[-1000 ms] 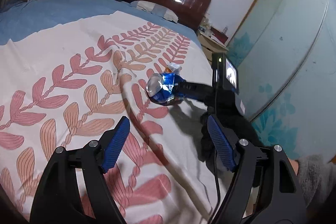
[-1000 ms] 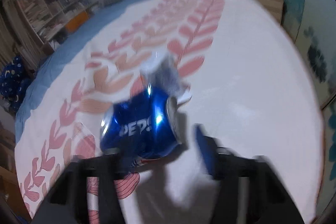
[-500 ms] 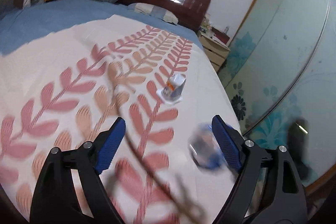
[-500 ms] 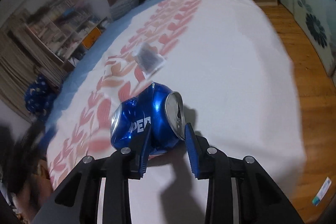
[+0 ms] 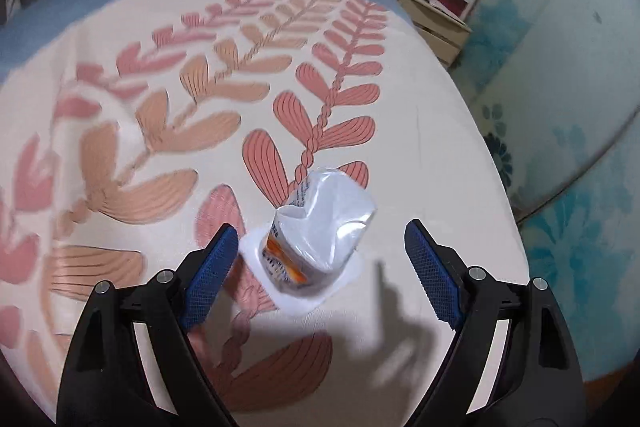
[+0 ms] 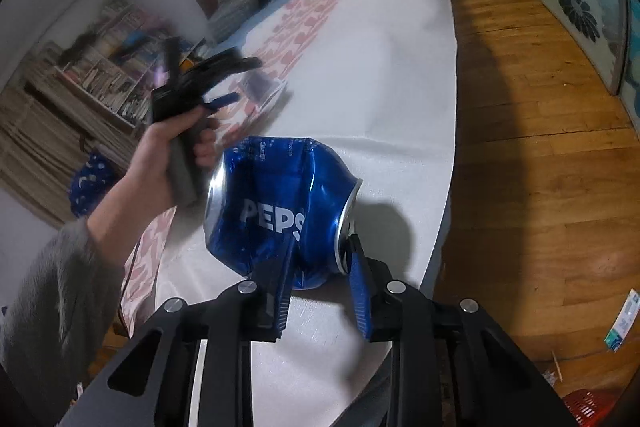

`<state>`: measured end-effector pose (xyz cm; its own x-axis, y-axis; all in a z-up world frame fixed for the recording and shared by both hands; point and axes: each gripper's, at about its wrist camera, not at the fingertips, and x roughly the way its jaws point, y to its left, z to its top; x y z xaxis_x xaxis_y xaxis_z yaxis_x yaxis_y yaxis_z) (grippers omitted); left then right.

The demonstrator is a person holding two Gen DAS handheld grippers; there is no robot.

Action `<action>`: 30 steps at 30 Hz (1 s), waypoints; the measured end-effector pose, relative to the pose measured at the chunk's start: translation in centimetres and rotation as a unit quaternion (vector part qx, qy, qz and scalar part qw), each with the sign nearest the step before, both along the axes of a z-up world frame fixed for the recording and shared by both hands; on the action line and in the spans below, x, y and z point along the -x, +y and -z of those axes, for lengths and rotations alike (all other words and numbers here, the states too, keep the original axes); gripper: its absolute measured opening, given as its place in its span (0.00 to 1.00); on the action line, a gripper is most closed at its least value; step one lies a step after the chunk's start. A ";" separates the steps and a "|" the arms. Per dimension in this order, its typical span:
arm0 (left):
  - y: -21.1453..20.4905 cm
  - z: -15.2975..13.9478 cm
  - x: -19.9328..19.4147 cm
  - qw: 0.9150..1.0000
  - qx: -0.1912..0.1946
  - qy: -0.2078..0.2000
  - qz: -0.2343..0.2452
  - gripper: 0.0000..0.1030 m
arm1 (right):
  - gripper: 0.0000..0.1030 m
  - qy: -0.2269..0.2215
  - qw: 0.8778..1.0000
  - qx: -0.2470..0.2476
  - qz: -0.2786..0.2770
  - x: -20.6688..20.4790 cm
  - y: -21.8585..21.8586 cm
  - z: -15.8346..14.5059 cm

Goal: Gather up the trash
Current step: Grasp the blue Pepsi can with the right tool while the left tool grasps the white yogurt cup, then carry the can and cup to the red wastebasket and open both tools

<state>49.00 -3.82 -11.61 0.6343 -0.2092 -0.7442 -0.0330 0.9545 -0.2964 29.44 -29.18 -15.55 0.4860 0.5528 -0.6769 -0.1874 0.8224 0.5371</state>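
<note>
My right gripper (image 6: 320, 263) is shut on a crushed blue Pepsi can (image 6: 276, 211) and holds it above the bed's right edge. A crumpled white plastic cup with an orange label (image 5: 320, 231) lies on the leaf-patterned bedspread (image 5: 248, 99). My left gripper (image 5: 320, 259) is open, its blue pads on either side of the cup and just short of it. The left gripper also shows in the right wrist view (image 6: 216, 83), held in a hand over the cup (image 6: 260, 87).
The bed's right edge drops to a wooden floor (image 6: 540, 131). A nightstand (image 5: 436, 27) and sliding wardrobe doors (image 5: 560, 75) stand to the right. A red basket (image 6: 588, 407) sits on the floor at the lower right, with a paper scrap (image 6: 622, 319) nearby. Bookshelves (image 6: 104, 67) lie beyond the bed.
My right gripper lifted the can and carried it back toward the bed's edge. My left gripper moved forward to the white cup, which now sits between its open pads.
</note>
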 end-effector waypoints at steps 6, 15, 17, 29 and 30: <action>-0.2 0.4 2.2 1.000 0.015 -0.010 0.008 0.54 | 0.28 -0.009 1.000 0.006 -0.012 -1.4 0.9 -0.8; -0.7 -6.0 14.9 0.996 0.048 -0.078 0.017 0.54 | 0.65 -0.027 0.998 0.047 -0.013 -4.4 3.7 -1.6; -0.8 -6.9 18.7 0.994 0.065 -0.086 0.015 0.54 | 0.39 -0.010 0.998 0.051 -0.019 -5.2 4.3 -0.8; -5.7 -10.2 35.2 0.987 0.094 -0.127 0.017 0.54 | 0.28 -0.014 1.000 -0.021 0.004 -0.3 -0.5 -5.0; -6.5 -10.9 35.7 0.987 0.089 -0.131 0.024 0.54 | 0.28 -0.019 0.999 -0.031 0.006 0.8 -1.7 -5.8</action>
<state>13.25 -10.30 -0.74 0.7864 -0.3564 -0.5045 0.1113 0.8851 -0.4518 28.60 -30.86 -9.71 0.5178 0.5866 -0.6227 -0.1992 0.7906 0.5790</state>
